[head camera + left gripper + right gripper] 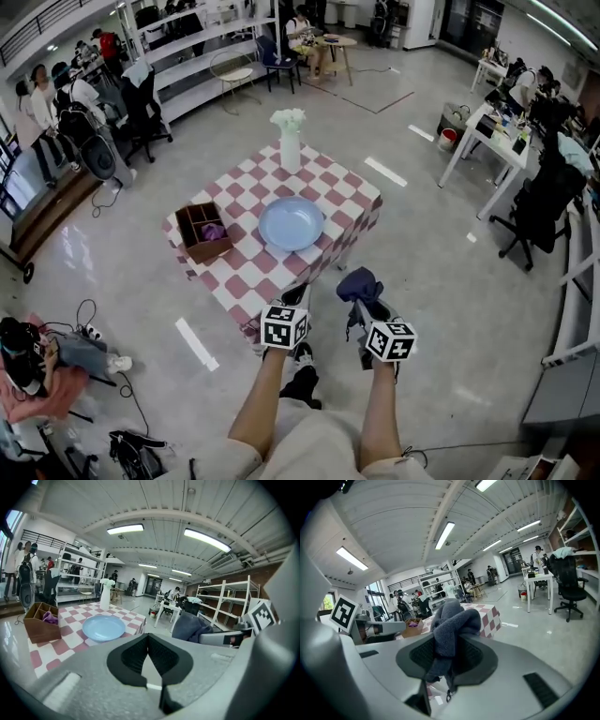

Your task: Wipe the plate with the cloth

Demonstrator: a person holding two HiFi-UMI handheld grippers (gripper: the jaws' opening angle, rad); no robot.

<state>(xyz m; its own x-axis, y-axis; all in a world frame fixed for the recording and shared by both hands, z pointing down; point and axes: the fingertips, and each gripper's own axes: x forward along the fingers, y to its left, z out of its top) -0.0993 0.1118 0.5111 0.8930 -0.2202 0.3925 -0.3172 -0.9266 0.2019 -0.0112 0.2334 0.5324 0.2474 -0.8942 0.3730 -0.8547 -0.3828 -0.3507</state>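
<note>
A light blue plate (pixel 291 223) (pixel 103 627) lies on the red-and-white checked table (pixel 333 187), near its front edge. My right gripper (pixel 364 298) (pixel 447 644) is shut on a dark blue-grey cloth (pixel 358 283) (pixel 452 623), bunched up above its jaws, and it hovers in front of the table's near corner, short of the plate. My left gripper (pixel 293 302) (pixel 148 649) is shut with nothing in it, beside the right one and just off the table's front edge. The cloth (pixel 191 627) also shows at the right of the left gripper view.
A brown compartment box (pixel 203 231) (pixel 41 621) with something purple inside sits at the table's left. A white vase (pixel 290 141) with pale flowers stands at the far side. White desks, black chairs, shelving and people surround the table on a glossy floor.
</note>
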